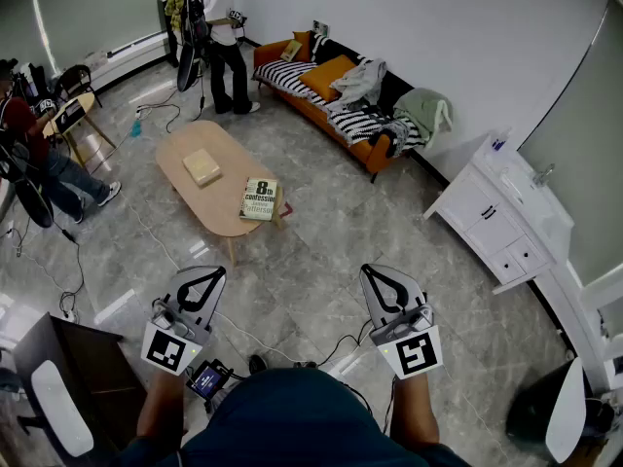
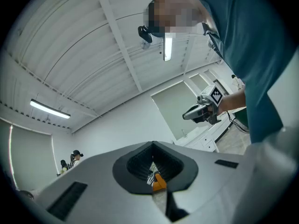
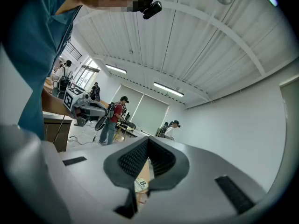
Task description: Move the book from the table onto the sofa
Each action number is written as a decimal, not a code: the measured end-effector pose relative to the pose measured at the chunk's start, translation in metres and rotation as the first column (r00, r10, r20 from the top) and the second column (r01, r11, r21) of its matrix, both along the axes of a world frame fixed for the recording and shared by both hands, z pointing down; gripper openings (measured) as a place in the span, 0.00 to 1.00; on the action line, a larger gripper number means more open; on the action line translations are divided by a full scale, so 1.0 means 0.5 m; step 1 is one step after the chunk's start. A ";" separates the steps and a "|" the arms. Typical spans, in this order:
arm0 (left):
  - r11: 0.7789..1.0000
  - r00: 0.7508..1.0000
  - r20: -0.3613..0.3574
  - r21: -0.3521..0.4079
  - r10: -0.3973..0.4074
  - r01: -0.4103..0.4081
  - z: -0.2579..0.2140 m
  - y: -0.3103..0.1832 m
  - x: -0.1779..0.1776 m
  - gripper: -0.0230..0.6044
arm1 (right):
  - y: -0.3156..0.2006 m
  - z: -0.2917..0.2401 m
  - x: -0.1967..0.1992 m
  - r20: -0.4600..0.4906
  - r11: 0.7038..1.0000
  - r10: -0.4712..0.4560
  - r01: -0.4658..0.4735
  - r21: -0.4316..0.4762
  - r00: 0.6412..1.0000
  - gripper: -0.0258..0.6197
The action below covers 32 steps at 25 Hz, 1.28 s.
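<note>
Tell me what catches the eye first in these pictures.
The left tongs and right tongs, both shut and empty, sit low in the head view. Beyond them a book lies at the near end of an oval wooden table, with an orange sofa against the far wall.

White cabinet (image 1: 492,224), standing person (image 1: 226,47)

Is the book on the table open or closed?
Closed: the book lies flat on the table, its front cover facing up.
</note>
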<state>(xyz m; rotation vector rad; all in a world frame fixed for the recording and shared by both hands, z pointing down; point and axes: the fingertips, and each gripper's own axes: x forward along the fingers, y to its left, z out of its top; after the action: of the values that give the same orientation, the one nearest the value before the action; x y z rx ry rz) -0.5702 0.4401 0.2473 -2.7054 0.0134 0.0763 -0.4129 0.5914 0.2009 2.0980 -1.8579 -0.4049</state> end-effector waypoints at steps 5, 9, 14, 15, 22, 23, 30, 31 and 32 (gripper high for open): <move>1.000 1.000 0.007 -0.001 0.003 -0.003 0.004 0.002 0.002 0.04 | 0.002 0.005 0.001 0.005 1.000 0.005 -0.005 -0.005 1.000 0.06; 1.000 1.000 0.018 0.001 0.001 -0.001 0.008 -0.004 -0.001 0.04 | -0.001 0.005 0.000 0.018 1.000 0.010 -0.010 0.003 1.000 0.06; 1.000 1.000 0.008 -0.012 0.000 0.001 0.007 -0.006 -0.005 0.04 | 0.000 0.005 -0.002 0.023 1.000 0.014 -0.014 0.007 1.000 0.06; 1.000 1.000 0.011 -0.010 -0.001 0.001 0.008 -0.007 -0.007 0.04 | 0.000 0.005 -0.003 0.026 1.000 0.017 -0.017 0.008 1.000 0.06; 1.000 1.000 0.028 -0.003 0.000 0.000 0.019 -0.018 -0.018 0.04 | -0.008 0.009 -0.011 0.044 0.999 0.030 -0.031 0.015 0.999 0.06; 1.000 1.000 0.024 -0.010 0.001 -0.001 0.020 -0.021 -0.020 0.04 | -0.010 0.009 -0.013 0.043 0.999 0.029 -0.030 0.017 0.999 0.06; 0.999 1.000 0.007 -0.032 0.015 -0.015 0.024 -0.044 -0.027 0.04 | -0.034 0.017 -0.024 0.047 0.999 0.040 -0.040 0.009 0.998 0.06; 0.999 1.000 0.008 -0.034 0.017 -0.017 0.026 -0.048 -0.027 0.04 | -0.038 0.020 -0.025 0.048 0.999 0.041 -0.042 0.006 0.998 0.06; 0.999 1.000 0.010 -0.035 0.019 -0.019 0.028 -0.053 -0.027 0.04 | -0.043 0.022 -0.027 0.049 0.999 0.043 -0.043 0.004 0.998 0.06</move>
<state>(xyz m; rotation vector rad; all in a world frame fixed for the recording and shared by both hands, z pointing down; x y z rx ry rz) -0.5839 0.4138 0.2612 -2.7406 -0.0142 0.0684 -0.4264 0.5702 0.2120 2.1657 -1.8365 -0.3517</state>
